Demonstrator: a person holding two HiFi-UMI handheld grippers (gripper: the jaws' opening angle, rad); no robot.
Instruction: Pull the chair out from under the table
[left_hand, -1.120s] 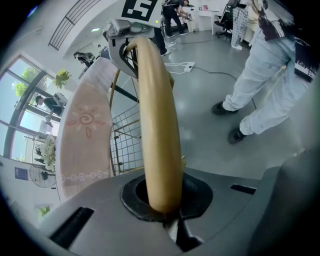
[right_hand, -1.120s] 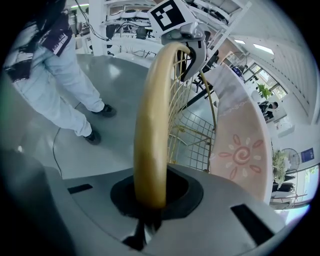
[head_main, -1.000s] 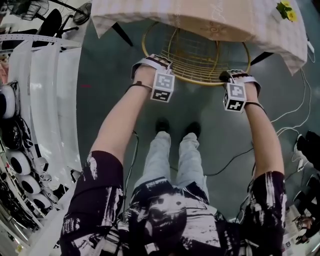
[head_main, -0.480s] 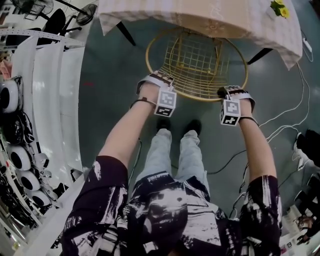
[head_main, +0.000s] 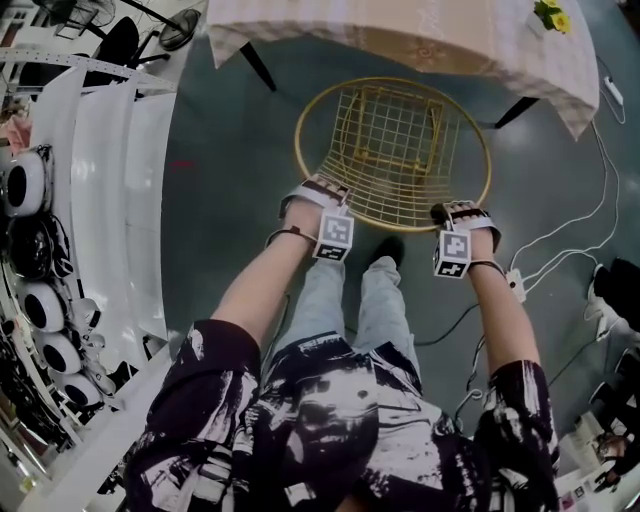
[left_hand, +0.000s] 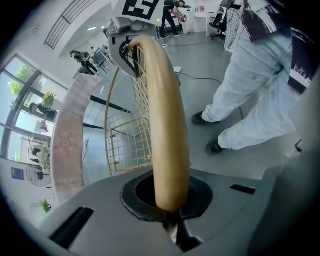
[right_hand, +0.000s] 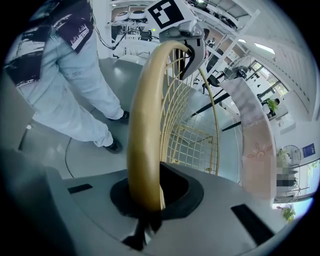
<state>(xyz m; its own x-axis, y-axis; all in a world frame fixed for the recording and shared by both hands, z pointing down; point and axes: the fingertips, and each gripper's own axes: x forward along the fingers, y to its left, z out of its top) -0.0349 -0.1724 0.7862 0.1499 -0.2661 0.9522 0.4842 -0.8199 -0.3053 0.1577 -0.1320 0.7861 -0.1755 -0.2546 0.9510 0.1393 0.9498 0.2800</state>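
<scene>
A gold wire chair (head_main: 395, 150) stands on the grey floor, almost wholly out from beneath the cloth-covered table (head_main: 400, 40). My left gripper (head_main: 318, 195) is shut on the chair's near rim at its left side. My right gripper (head_main: 452, 215) is shut on the same rim at its right side. In the left gripper view the thick gold rim (left_hand: 162, 125) runs up from my left gripper (left_hand: 169, 210) to the right gripper (left_hand: 125, 35). The right gripper view mirrors this: the rim (right_hand: 145, 140) rises from my right gripper (right_hand: 147, 215) to the left one (right_hand: 185, 30).
The person's shoes (head_main: 385, 250) stand just behind the chair's rim. White shelving (head_main: 110, 200) with round devices lines the left. Cables (head_main: 570, 240) and a power strip (head_main: 517, 285) lie on the floor at the right. Yellow flowers (head_main: 550, 15) sit on the table's corner.
The chair has slid out from under the table toward the person. Both grippers came back with its rim, and the feet stepped back.
</scene>
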